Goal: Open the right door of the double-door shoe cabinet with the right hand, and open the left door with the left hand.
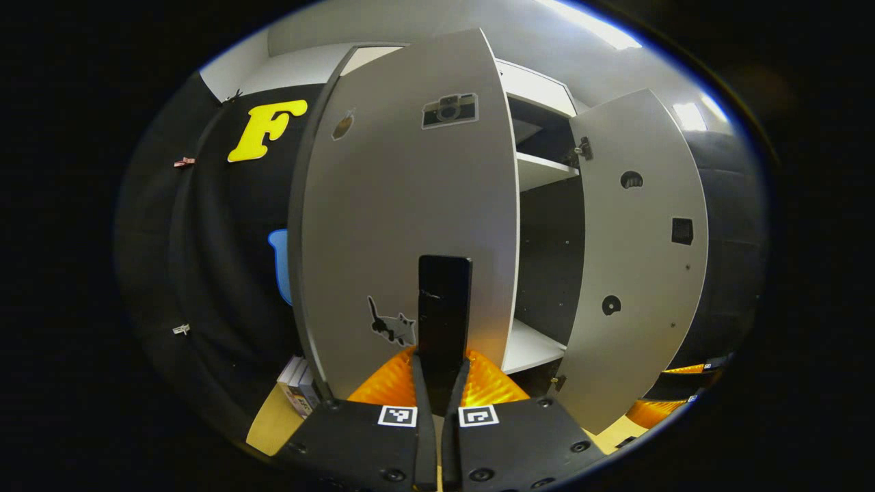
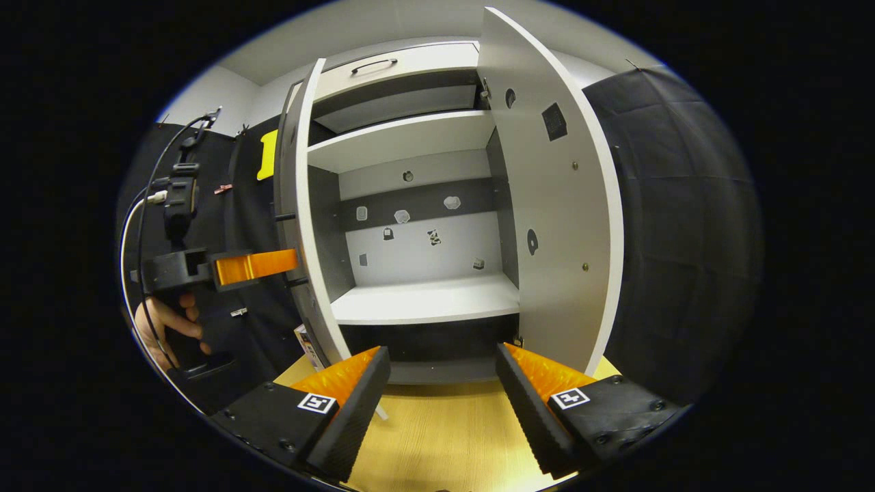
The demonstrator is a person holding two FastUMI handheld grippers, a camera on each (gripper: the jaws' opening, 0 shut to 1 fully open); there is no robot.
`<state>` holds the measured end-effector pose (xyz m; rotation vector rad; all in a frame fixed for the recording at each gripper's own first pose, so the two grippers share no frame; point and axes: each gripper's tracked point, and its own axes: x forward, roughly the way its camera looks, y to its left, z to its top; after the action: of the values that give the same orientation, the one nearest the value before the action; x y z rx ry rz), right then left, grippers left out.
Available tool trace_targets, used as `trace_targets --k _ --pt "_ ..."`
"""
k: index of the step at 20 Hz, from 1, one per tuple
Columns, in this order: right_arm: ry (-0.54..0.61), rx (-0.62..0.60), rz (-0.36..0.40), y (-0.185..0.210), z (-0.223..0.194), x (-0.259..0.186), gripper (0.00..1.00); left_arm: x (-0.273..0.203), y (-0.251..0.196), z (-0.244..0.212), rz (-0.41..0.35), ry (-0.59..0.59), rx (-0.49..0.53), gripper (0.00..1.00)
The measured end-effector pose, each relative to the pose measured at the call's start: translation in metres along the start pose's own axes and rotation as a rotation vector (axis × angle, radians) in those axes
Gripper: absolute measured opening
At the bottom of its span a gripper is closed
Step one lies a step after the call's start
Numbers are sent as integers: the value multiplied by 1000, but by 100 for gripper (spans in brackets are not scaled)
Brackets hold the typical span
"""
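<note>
Left gripper [image 1: 441,383] fingers clamping left door [image 1: 410,205] handle [image 1: 444,301] — risking slip; right gripper [image 2: 441,389] fingers apart, right door [image 2: 560,205] standing open.

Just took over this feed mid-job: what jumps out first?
Both cabinet doors stand swung open: the left door and right door flank bare white shelves. In the left gripper view, the left gripper is shut on the left door's black handle. The right gripper hangs open, facing the cabinet, holding nothing.
</note>
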<state>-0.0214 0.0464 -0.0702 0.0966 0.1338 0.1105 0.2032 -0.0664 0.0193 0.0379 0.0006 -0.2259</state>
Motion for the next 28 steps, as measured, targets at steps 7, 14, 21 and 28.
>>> trace_targets --k 7,14,21,28 --pt "31 3 -12 26 -23 -19 98 -7 13 1 42 -5 23 7" --pt "34 -5 -10 38 -36 -33 98 -31 72 2 180 -18 97 7" --pt "52 -17 -36 30 -46 -47 98 -42 109 -2 200 -29 -49 5" --pt "45 -43 -83 9 -32 -52 98 -66 102 -10 238 -6 30 5"
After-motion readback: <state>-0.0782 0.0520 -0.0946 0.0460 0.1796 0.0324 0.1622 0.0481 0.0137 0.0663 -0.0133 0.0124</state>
